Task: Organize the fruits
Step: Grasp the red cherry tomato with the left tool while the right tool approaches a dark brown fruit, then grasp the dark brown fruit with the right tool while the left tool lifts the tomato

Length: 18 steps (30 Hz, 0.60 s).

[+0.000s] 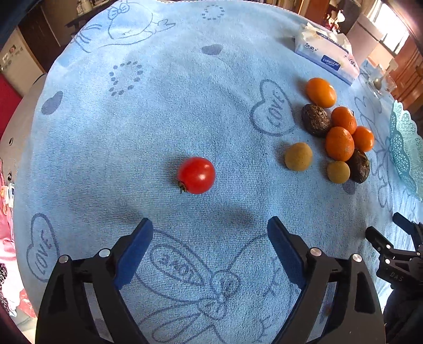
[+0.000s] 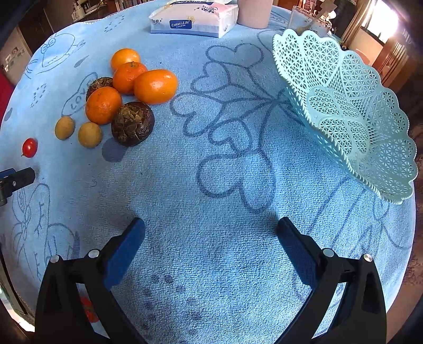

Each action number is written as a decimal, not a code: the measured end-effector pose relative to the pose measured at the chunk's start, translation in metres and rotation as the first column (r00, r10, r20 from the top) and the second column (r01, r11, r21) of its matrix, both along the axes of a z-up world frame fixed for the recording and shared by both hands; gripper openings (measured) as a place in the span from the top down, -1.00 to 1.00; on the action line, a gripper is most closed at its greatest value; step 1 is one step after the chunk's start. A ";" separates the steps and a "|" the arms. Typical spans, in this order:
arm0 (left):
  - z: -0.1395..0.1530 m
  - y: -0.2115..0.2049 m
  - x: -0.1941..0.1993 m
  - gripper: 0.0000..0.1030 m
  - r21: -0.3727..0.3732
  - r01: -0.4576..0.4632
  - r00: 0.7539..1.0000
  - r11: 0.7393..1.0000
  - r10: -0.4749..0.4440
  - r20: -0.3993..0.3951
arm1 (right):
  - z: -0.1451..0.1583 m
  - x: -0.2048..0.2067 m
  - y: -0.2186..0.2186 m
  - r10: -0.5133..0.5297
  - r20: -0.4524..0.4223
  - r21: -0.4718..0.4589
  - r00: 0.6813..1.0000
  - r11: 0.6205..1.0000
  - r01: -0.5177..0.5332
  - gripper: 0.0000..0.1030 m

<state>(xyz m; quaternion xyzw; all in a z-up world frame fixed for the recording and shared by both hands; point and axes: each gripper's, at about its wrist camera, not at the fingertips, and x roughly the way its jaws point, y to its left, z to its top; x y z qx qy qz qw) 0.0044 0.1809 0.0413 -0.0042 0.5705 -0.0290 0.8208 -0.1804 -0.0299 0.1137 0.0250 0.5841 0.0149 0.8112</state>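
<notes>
Nearest, the left tool (image 1: 210, 227) hangs with jaws wide apart and nothing between them, above the blue towel (image 1: 185, 105) covering the bench. Just beyond it lies a tomato (image 1: 196, 175), alone. The right tool (image 2: 211, 227) is likewise spread and empty over bare towel. Farther left, oranges (image 2: 155, 86), two dark brown fruits (image 2: 132, 123) and two small tan fruits (image 2: 90, 134) cluster together. At far right stands a tilted lattice basket (image 2: 343, 111), empty; a tissue pack (image 2: 193, 21) lies beyond.
</notes>
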 end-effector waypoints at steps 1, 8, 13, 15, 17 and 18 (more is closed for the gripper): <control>0.000 0.015 -0.007 -0.61 0.000 -0.009 1.000 1.000 0.009 0.004 | 0.003 -0.001 0.001 -0.001 0.005 0.005 1.000 1.000 0.001 -0.96; 0.005 0.096 -0.039 -0.18 -0.079 -0.018 0.999 0.997 0.020 0.028 | 0.024 -0.003 0.009 0.027 0.058 0.027 0.998 0.999 -0.029 -0.96; 0.015 0.151 -0.087 0.15 -0.086 -0.019 0.999 0.996 0.022 0.038 | 0.028 -0.002 0.011 0.025 0.056 0.054 0.998 0.998 -0.028 -0.95; 0.015 0.124 -0.089 0.25 -0.102 -0.021 1.000 0.995 0.019 -0.019 | 0.028 0.003 0.013 0.020 0.047 0.068 0.999 0.997 -0.023 -0.88; 0.020 0.132 -0.100 0.38 -0.131 -0.022 0.999 0.991 0.018 -0.027 | 0.028 0.007 0.014 0.017 0.038 0.087 0.999 0.996 -0.020 -0.83; 0.024 0.129 -0.101 0.43 -0.139 -0.024 0.999 0.990 0.019 -0.039 | 0.028 0.009 0.015 0.017 0.036 0.095 0.999 0.995 -0.021 -0.81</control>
